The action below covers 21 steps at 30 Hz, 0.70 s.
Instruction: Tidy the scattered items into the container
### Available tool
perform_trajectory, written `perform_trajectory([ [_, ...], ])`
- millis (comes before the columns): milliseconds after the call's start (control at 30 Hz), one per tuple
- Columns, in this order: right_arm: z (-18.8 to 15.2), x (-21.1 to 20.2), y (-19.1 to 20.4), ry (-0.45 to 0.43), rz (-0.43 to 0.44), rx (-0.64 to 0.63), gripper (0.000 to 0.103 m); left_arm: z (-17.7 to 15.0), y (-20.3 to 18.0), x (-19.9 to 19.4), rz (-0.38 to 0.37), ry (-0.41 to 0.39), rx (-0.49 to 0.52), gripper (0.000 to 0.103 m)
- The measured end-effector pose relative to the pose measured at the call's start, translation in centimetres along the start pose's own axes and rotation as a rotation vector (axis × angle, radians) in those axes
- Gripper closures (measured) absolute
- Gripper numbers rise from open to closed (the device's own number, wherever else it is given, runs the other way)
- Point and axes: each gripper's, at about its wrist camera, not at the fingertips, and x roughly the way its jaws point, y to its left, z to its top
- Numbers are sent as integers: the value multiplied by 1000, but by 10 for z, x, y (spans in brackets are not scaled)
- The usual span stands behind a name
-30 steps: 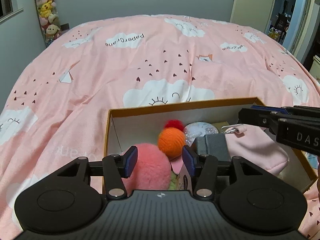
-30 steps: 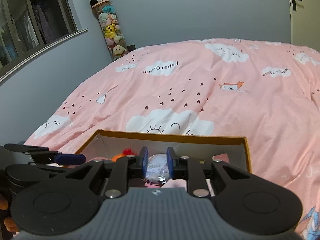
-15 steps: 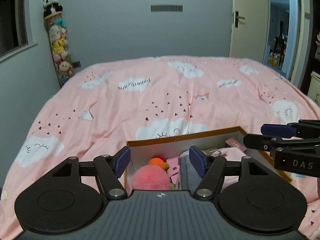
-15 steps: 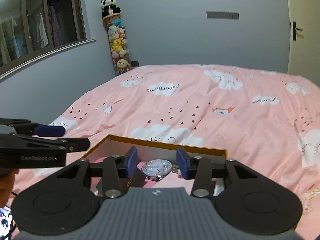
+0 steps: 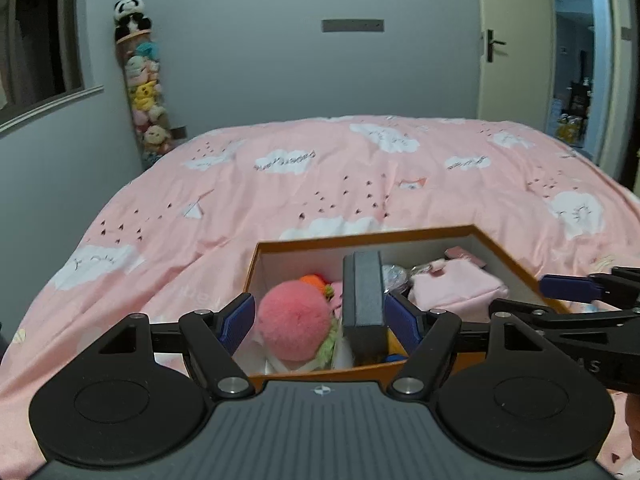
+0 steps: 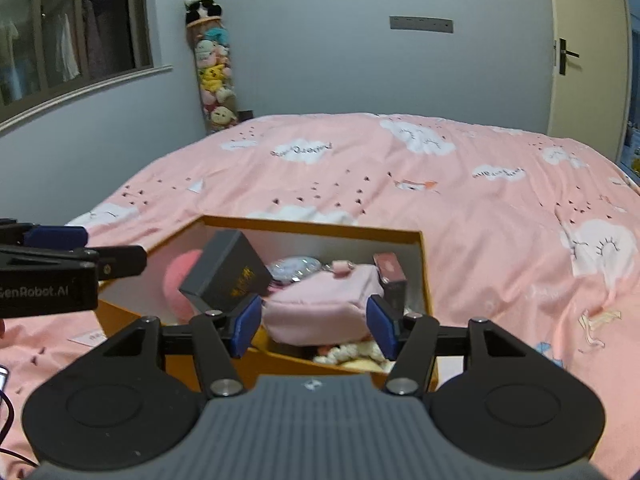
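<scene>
An orange box (image 5: 360, 236) with white walls sits on the pink bedcover (image 5: 360, 176). It holds a pink pom-pom (image 5: 294, 320), an orange ball (image 5: 314, 280), a dark grey case (image 5: 364, 296) standing on edge, a round silvery disc (image 5: 394, 274), a pink pouch (image 5: 456, 288) and a small reddish box (image 6: 390, 272). My left gripper (image 5: 320, 320) hovers over the box's near edge, its jaws opening, with nothing gripped. My right gripper (image 6: 314, 326) hangs above the pink pouch (image 6: 320, 300), jaws also opening and pads clear of it. The dark grey case (image 6: 226, 276) leans tilted.
A column of plush toys (image 5: 144, 92) topped by a panda stands in the far left corner. A door (image 5: 512, 40) is at the right, a window at the left. A white card (image 6: 90, 336) lies on the cover beside the box, and a cable (image 6: 4, 376) shows at the left edge.
Both grippers have drawn back and tilted up from the box interior, and both sets of jaws have widened. The dark grey case now stands free in the box.
</scene>
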Motion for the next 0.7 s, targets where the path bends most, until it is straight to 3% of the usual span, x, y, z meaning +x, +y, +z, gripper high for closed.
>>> perform_trajectory([
  [167, -12, 9, -2, 7, -22, 12, 39, -20, -4, 10, 27, 16, -17, 19],
  [700, -35, 13, -5, 8, 1, 57, 37, -44, -8, 26, -7, 78, -55, 18],
])
